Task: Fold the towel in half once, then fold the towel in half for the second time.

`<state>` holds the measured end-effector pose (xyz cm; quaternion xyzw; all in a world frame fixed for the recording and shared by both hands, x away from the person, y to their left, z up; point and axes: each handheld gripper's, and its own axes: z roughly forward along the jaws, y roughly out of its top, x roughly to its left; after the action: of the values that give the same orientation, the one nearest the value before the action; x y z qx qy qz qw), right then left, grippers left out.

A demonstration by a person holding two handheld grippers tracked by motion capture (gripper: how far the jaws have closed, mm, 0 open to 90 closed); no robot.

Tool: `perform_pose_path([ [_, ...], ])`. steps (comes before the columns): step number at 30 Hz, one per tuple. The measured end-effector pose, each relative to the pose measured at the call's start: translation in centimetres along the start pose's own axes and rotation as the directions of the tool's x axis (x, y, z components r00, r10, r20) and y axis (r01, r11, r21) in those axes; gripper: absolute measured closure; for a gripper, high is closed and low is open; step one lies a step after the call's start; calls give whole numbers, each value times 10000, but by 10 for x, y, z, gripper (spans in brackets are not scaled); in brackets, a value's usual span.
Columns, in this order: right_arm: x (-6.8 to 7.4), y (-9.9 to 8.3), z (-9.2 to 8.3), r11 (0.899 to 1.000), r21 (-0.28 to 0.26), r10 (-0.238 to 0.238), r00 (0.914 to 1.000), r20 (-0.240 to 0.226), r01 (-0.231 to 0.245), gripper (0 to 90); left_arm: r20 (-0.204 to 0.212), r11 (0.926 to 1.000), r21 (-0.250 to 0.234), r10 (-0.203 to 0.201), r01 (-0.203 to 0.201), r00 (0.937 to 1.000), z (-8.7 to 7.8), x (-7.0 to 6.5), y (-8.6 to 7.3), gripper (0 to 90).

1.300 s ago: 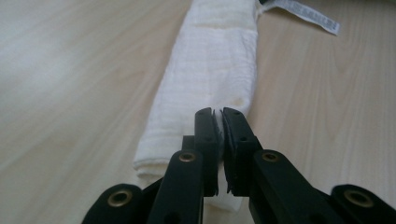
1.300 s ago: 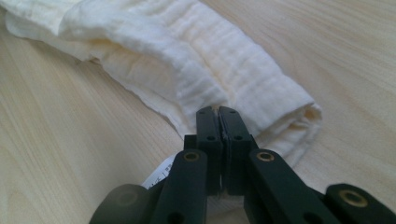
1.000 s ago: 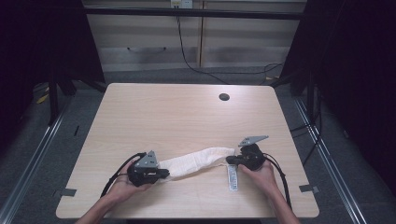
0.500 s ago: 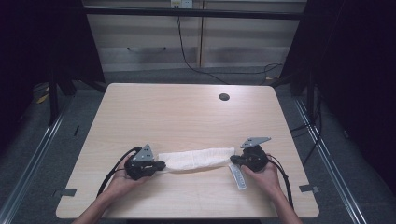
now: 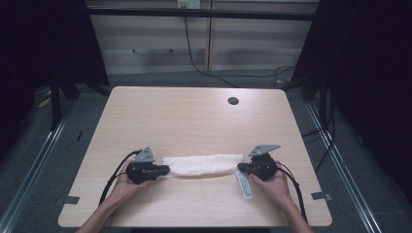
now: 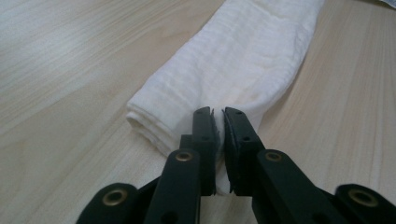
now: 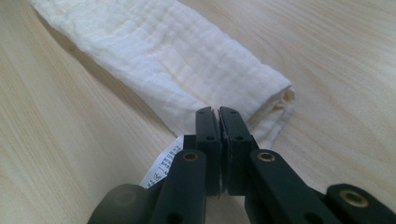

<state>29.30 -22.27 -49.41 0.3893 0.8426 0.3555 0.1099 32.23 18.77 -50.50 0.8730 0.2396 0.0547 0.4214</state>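
A white folded cloth (image 5: 201, 165) lies in a long band across the near part of the wooden table (image 5: 194, 116). My left gripper (image 5: 165, 170) holds its left end: in the left gripper view the jaws (image 6: 218, 114) pinch a thin edge of the cloth (image 6: 243, 60), and they have just been opening a little with the fabric still between them. My right gripper (image 5: 240, 168) is shut on the right end; its jaws (image 7: 218, 112) meet in front of the cloth (image 7: 163, 56). A printed label (image 7: 161, 170) hangs out beside them and lies on the table (image 5: 246, 186).
A dark round cable hole (image 5: 233, 101) sits near the table's far edge. Cables trail from both grippers toward the near edge. Cabinets stand behind the table, with dark floor and rails on either side.
The left gripper moved left with its end of the cloth. The cloth went from bunched and slanted to a straight, flat band. The right gripper kept its place.
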Motion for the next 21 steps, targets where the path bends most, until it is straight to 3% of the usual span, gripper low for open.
perform_pose_path([
  [4,-1,-1,2,9999,-86,128,9999,-95,-129,879,122,9998,-56,-186,186,9998,0,1,0,818],
  [11,0,-2,1,9998,-183,83,9999,-92,-85,873,108,9999,20,-150,150,9998,-1,2,-1,829],
  [21,4,-7,-11,9972,-573,450,9971,-606,-485,689,488,9970,-376,-658,677,9966,-11,0,0,577],
])
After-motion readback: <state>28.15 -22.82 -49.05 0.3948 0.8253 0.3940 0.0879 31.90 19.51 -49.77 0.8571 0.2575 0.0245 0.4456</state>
